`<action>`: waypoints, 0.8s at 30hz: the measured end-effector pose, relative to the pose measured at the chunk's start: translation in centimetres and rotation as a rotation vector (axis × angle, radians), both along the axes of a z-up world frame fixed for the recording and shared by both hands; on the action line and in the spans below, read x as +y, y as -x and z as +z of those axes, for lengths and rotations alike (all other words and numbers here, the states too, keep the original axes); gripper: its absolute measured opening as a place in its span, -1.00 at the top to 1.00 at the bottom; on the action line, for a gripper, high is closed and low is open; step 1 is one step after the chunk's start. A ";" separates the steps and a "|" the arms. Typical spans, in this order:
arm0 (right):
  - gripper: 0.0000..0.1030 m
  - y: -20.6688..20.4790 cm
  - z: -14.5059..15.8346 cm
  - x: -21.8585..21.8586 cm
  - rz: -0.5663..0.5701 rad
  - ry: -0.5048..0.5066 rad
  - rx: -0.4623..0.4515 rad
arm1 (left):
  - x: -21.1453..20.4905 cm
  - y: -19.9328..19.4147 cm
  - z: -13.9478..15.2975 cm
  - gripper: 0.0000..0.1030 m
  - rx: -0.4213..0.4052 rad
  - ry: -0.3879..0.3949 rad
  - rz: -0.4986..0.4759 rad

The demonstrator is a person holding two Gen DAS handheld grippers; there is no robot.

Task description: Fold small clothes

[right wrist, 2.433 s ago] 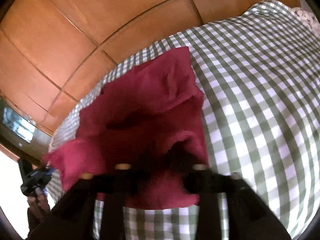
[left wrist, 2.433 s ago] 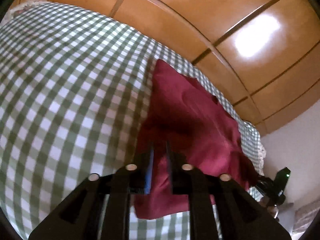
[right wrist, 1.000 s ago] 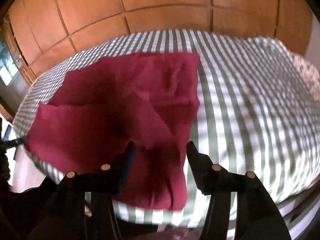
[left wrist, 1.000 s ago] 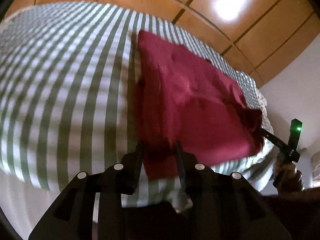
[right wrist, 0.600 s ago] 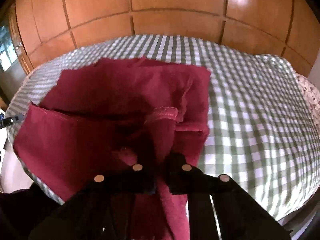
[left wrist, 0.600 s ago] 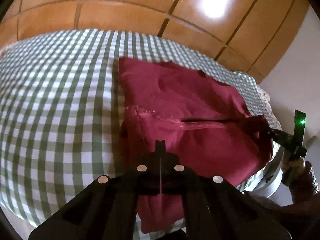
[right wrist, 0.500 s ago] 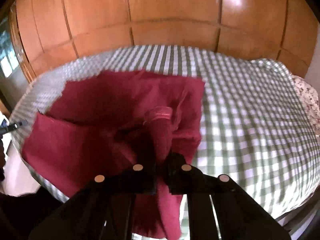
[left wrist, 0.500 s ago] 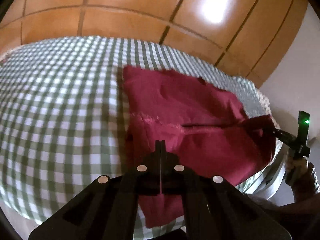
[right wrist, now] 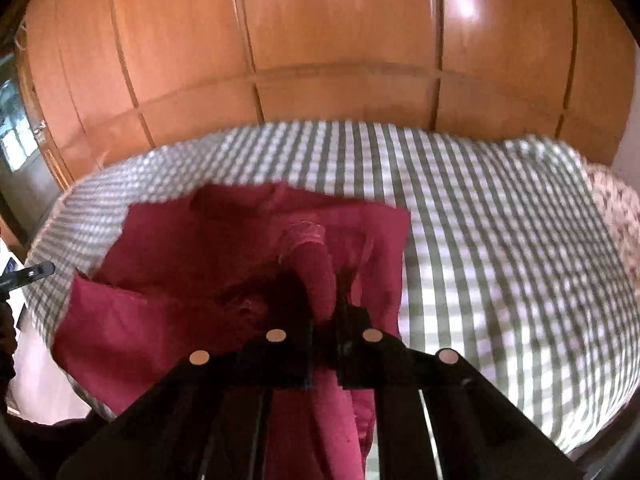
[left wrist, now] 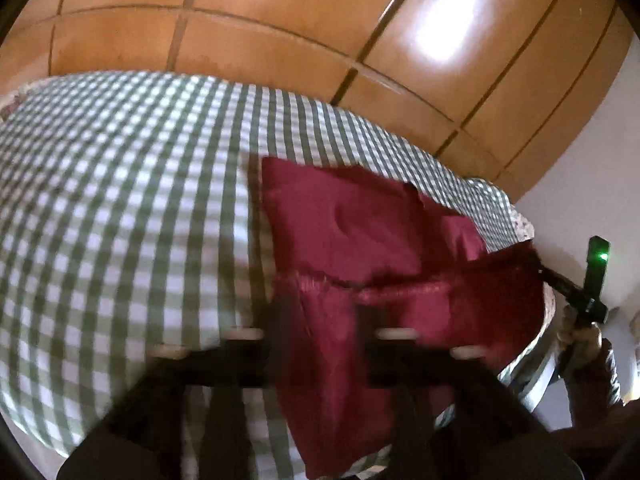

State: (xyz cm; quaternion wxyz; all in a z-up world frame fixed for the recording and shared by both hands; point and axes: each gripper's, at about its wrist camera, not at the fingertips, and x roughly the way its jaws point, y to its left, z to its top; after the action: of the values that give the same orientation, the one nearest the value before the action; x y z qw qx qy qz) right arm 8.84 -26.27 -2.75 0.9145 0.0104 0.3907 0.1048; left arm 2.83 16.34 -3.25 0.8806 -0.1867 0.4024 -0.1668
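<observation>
1. A dark red garment (left wrist: 360, 224) lies on a bed covered by a green-and-white checked sheet (left wrist: 120, 208), close to the sheet's near edge and toward its corner by the white wall
2. The garment's far part lies flat on the sheet; its near hem is lifted off the sheet, so the cloth doubles over itself
3. In the left wrist view, the left gripper (left wrist: 320, 320) is blurred; its jaws are opening, with the near left part of the garment showing between the two dark fingers; whether the pads touch the cloth cannot be told through the blur
4. In the right wrist view, the right gripper (right wrist: 324, 312) is clenched on a bunched fold of the garment (right wrist: 312, 272); the cloth rises as a ridge out of the jaws and also hangs below them
5. The left wrist view shows the right gripper (left wrist: 540, 270) at the garment's raised corner beyond the sheet's near edge, with a green light on its body and the person's hand (left wrist: 580, 336) around its handle
6. In the right wrist view, a dark tip of the left gripper (right wrist: 28, 274) shows at the left border, beside the sheet's edge
7. Behind the bed's far edge stands a wall of glossy orange-brown wooden panels (right wrist: 320, 40)
</observation>
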 end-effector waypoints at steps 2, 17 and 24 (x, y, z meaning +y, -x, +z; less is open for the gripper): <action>0.87 0.0 -0.9 -0.7 -0.032 -0.009 0.028 | -0.6 0.2 -1.6 -0.36 0.032 0.026 -0.013; 0.87 2.7 4.6 -1.3 0.005 -0.086 -0.099 | -3.5 1.9 0.1 0.85 -0.063 -0.180 -0.034; 0.87 -3.6 5.8 -1.1 -0.040 -0.084 -0.151 | -3.5 -3.8 3.4 0.85 -0.164 -0.226 0.011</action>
State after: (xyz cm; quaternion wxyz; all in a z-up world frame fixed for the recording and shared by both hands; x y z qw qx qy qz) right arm 12.48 -27.34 3.03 0.9421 0.0485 0.3154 0.1030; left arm 6.66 12.87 0.11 0.9268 -0.0745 0.3443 -0.1301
